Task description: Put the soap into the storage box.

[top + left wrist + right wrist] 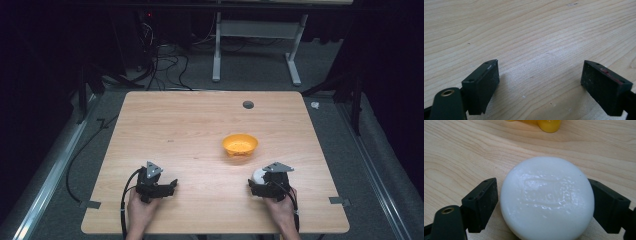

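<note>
We see the right gripper (541,200) clamped on a white soap bar (547,197), just nearer than the yellow bowl (240,144). Left of that bowl, the left gripper (540,85) rests with jaws apart on the wooden table (190,125)

Room's pretty dark, only the light wooden counter (190,130) is properly lit. It has a small round grommet hole (248,104) near the far edge. Grey carpet floor (250,70) around it, a tangle of black cables (162,62) behind, plus the white legs of another desk (295,60).
</note>
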Action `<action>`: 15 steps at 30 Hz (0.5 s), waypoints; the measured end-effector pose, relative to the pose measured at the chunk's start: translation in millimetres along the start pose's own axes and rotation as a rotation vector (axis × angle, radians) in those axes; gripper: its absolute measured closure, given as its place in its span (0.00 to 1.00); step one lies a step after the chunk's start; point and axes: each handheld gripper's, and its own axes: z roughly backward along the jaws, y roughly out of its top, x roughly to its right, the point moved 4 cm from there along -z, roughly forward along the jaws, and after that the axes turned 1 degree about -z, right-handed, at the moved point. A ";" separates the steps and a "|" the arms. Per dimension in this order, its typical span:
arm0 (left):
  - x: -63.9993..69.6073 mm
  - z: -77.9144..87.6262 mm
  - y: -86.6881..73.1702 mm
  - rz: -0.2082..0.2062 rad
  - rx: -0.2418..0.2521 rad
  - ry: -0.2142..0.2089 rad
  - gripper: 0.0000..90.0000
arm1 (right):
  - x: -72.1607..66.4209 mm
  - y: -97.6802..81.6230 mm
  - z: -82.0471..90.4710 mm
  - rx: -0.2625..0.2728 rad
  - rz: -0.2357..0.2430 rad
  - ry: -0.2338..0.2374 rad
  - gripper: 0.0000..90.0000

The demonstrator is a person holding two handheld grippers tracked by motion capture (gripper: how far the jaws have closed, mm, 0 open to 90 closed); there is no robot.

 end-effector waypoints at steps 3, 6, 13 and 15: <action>0.0 0.0 0.0 0.000 0.000 0.000 0.17 | 0.6 -0.9 -1.2 -0.006 0.008 -0.013 0.22; 0.0 0.0 0.0 0.000 0.000 0.000 0.17 | 1.3 -0.8 -0.7 -0.008 0.010 -0.014 0.24; 0.0 0.0 0.0 0.000 0.000 0.000 0.17 | 1.0 -0.4 0.2 -0.011 0.017 -0.014 0.26; 0.0 0.0 0.0 0.001 0.000 0.000 0.17 | 0.6 -0.1 0.2 -0.012 0.020 -0.009 0.26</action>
